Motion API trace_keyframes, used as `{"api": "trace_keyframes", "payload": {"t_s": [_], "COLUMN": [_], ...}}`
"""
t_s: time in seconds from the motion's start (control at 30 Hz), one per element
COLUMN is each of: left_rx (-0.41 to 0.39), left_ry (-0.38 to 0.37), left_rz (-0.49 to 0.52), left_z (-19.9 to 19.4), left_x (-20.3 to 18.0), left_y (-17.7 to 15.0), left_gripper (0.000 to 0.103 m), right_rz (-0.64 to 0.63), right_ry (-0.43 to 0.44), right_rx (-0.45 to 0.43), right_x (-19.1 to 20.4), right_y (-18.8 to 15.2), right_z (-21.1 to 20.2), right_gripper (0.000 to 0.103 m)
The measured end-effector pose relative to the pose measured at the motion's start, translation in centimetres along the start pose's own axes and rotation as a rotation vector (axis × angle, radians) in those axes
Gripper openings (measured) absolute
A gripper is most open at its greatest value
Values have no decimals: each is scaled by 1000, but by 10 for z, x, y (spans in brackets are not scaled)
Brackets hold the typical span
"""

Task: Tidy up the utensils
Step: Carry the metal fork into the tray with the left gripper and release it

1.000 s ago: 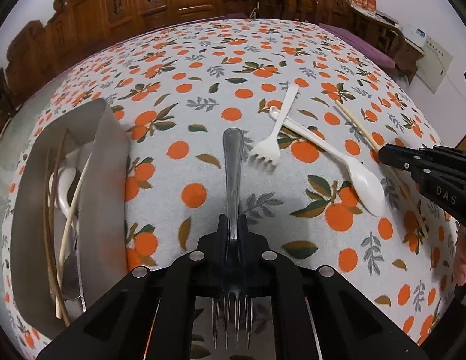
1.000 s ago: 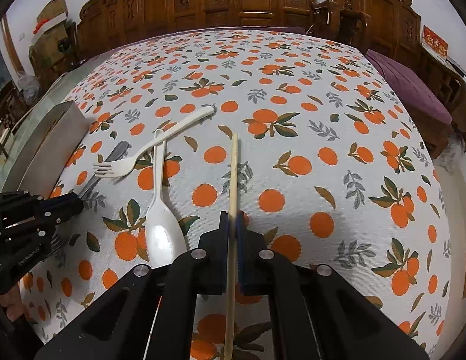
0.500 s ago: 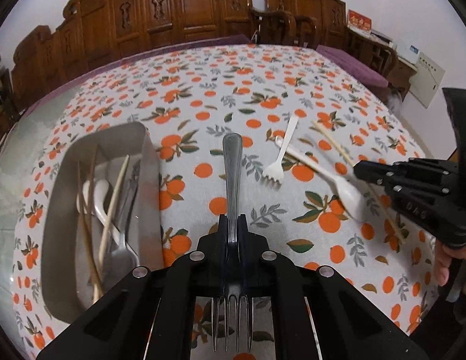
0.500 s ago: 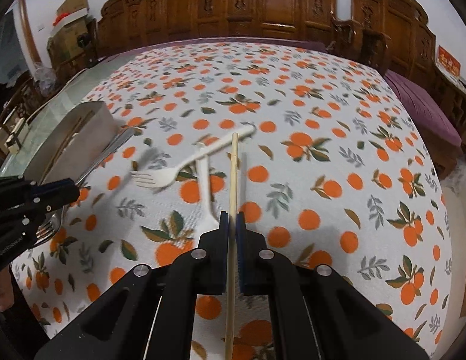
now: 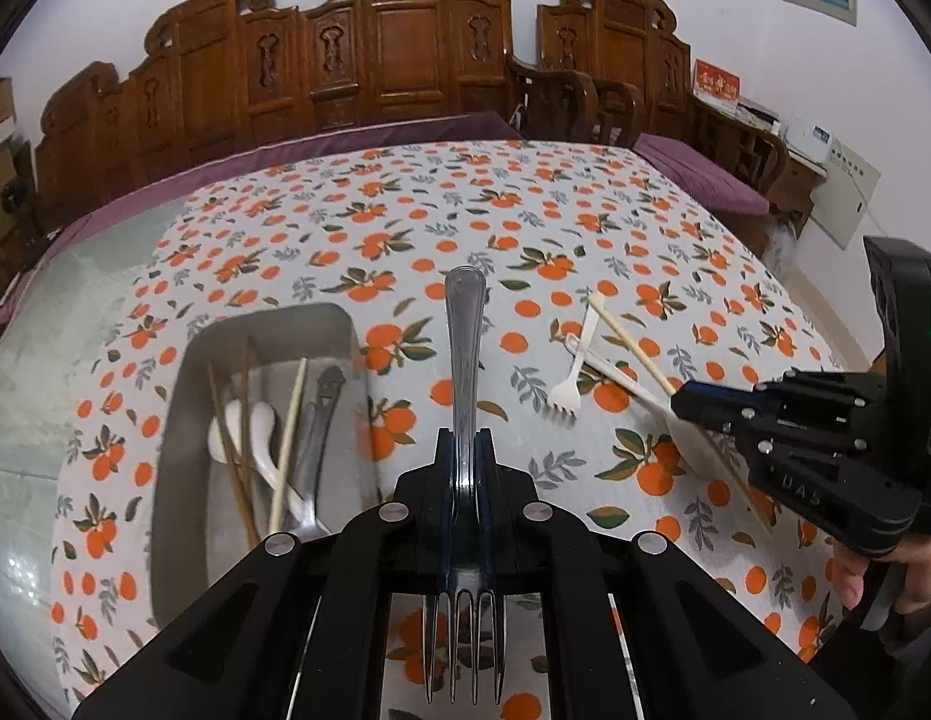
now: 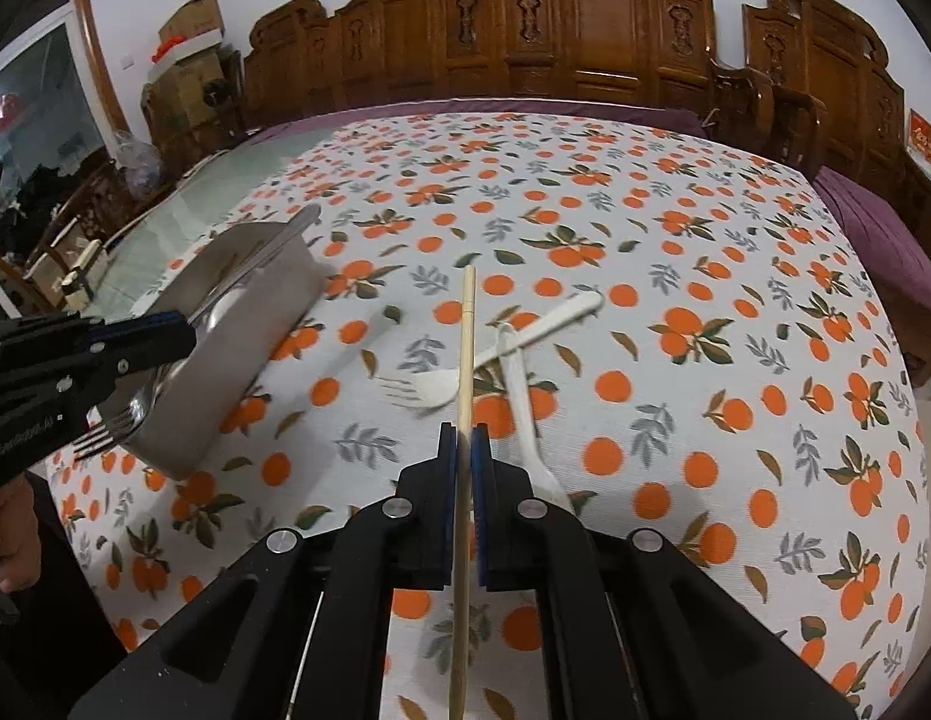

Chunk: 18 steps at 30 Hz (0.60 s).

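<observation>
Grippers both clamped: left gripper [image 5: 464,450] pinches a metal fork [image 5: 464,360] w/ handle pointing fwd and tines back toward the cam, right gripper [image 6: 464,444] pinches a wooden chopstick [image 6: 465,348] running straight fwd between its jaws. Steel tray [image 5: 183,420] sits just left of the left tool, holding chopsticks, a white spoon & metal utensils. White plastic fork [image 6: 495,348] and white plastic spoon [image 6: 522,402] lie crossed on the orange-print tablecloth [image 6: 675,360], just ahead-right of the right tool.
</observation>
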<state>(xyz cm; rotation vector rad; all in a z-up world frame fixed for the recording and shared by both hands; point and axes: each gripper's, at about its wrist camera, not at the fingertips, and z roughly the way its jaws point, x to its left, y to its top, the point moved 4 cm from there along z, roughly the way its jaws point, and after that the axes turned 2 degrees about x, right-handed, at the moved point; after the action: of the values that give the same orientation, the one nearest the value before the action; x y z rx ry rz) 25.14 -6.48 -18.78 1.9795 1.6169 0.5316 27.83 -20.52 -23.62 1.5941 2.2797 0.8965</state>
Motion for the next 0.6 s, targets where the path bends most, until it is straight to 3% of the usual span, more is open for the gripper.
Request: {"api": "trace_keyframes", "payload": {"t_s": [0.6], "left_rx": [-20], "left_ry": [39], "left_rz": [-31], "left_z": [-15], "left_x": [63], "left_y": [0], "left_gripper": [6], "right_rz": [-96], "right_ry": [-6], "right_rx": [-10], "right_x": [46], "right_y": [-2], "right_z": [-2], "right_gripper": [6]}}
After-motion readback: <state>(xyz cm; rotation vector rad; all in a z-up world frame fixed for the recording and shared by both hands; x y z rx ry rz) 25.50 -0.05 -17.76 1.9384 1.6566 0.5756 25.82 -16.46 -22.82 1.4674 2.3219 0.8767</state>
